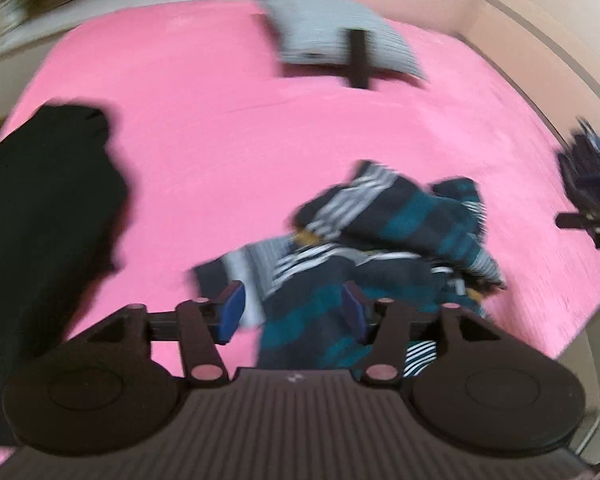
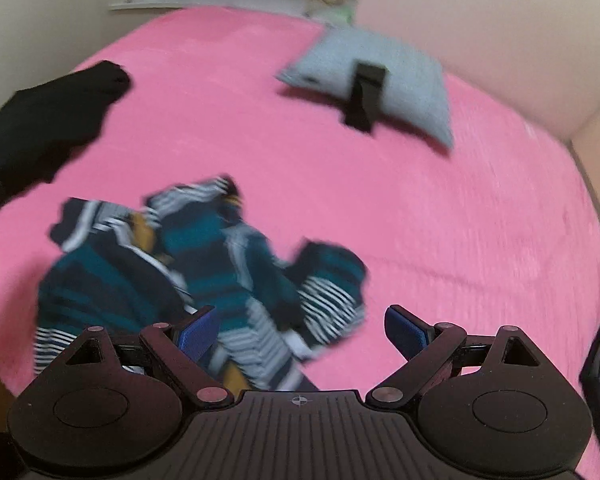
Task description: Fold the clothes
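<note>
A crumpled striped garment [image 1: 384, 248], in navy, teal and white bands with small touches of mustard yellow, lies in a heap on a bed covered by a pink sheet [image 1: 220, 152]. In the left wrist view the heap sits at the near side of the bed, directly ahead of the left hand-held gripper [image 1: 294, 312], whose blue-padded fingers [image 1: 231, 312] stand spread apart with folds of the cloth showing between and beyond them; motion blur makes it impossible to say whether the pads touch the fabric. In the right wrist view the same striped garment [image 2: 204, 276] lies ahead and to the left of the right hand-held gripper [image 2: 300, 334], whose jaws are also spread wide; its left pad [image 2: 198, 334] overlaps the edge of the heap in the picture, while the other pad stands over bare pink sheet [image 2: 440, 220]. A dark black garment [image 1: 40, 216] lies at the left side of the bed, well apart from the striped heap, and it shows again at the left edge of the right wrist view [image 2: 56, 120]. Toward the far end of the bed rests a grey pillow [image 1: 332, 40] with a black strap-like object [image 1: 358, 60] lying across it, also seen from the right side [image 2: 376, 92]. Both views are blurred.
</note>
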Available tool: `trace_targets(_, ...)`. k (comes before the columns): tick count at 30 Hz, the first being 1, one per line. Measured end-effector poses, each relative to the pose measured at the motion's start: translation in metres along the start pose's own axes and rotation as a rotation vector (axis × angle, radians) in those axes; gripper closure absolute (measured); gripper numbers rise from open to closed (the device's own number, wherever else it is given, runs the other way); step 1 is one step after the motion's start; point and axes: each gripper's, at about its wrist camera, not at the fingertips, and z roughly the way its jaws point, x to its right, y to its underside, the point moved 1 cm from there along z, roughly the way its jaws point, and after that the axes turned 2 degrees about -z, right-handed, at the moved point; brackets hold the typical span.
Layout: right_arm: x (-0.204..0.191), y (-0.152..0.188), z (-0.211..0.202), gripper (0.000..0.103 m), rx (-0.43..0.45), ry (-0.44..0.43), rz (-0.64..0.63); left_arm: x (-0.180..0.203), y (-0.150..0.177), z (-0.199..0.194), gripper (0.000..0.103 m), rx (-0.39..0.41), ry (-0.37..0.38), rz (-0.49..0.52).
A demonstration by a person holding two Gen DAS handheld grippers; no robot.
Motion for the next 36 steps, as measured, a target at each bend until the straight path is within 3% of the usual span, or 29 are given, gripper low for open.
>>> trace_targets(6,0.042,0.018,0.072,0.011,-0.072,-0.146,-0.106,0.109,-0.055,0.082,0.034,-0.035,0.082,0.316)
trace_targets(8,0.055,0.028,0.099,0.011,-0.076,-0.171,-0.14,0.144,-0.063,0.11,0.026,-0.057,0.106,0.445)
trace_targets(11,0.079,0.038,0.13,0.011,-0.08,-0.197,-0.102,0.186,-0.064,0.156,0.026,-0.095,0.141,0.63)
trace_targets(12,0.087,0.04,0.139,0.011,-0.082,-0.202,-0.081,0.197,-0.063,0.171,0.027,-0.117,0.154,0.686)
trace_targets(14,0.103,0.042,0.147,0.011,-0.075,-0.225,-0.043,0.208,-0.058,0.194,0.038,-0.187,0.177,0.747)
trace_targets(15,0.111,0.043,0.152,0.011,-0.071,-0.238,-0.026,0.212,-0.055,0.205,0.052,-0.224,0.189,0.773)
trace_targets(17,0.122,0.039,0.164,0.011,-0.048,-0.271,-0.029,0.212,-0.053,0.22,0.091,-0.278,0.185,0.786)
trace_targets(19,0.128,0.032,0.178,0.011,-0.026,-0.301,-0.038,0.202,-0.054,0.221,0.103,-0.309,0.169,0.772)
trace_targets(22,0.134,0.019,0.198,0.011,-0.004,-0.344,-0.049,0.169,-0.059,0.206,0.103,-0.325,0.084,0.726)
trace_targets(26,0.129,0.006,0.227,0.011,0.005,-0.423,-0.078,0.098,-0.071,0.167,0.103,-0.334,-0.127,0.611)
trace_targets(28,0.121,0.005,0.238,0.015,-0.022,-0.461,-0.124,0.082,-0.078,0.149,0.103,-0.317,-0.17,0.606)
trace_targets(29,0.118,0.005,0.241,0.026,-0.039,-0.479,-0.137,0.082,-0.081,0.145,0.097,-0.3,-0.166,0.621)
trace_targets(30,0.116,0.006,0.245,0.044,-0.056,-0.493,-0.148,0.087,-0.083,0.142,0.09,-0.279,-0.151,0.647)
trace_targets(31,0.116,0.006,0.245,0.06,-0.068,-0.491,-0.142,0.097,-0.084,0.141,0.069,-0.258,-0.125,0.685)
trace_targets(32,0.117,0.006,0.243,0.075,-0.07,-0.492,-0.126,0.113,-0.081,0.145,0.053,-0.238,-0.08,0.739)
trace_targets(33,0.122,0.007,0.239,0.093,-0.071,-0.489,-0.093,0.13,-0.076,0.151,0.05,-0.218,-0.024,0.797)
trace_targets(35,0.13,0.008,0.23,0.095,-0.072,-0.481,-0.028,0.165,-0.065,0.165,0.038,-0.184,0.082,0.91)
trace_targets(36,0.133,0.009,0.224,0.096,-0.069,-0.472,-0.004,0.184,-0.056,0.174,0.036,-0.181,0.13,0.974)
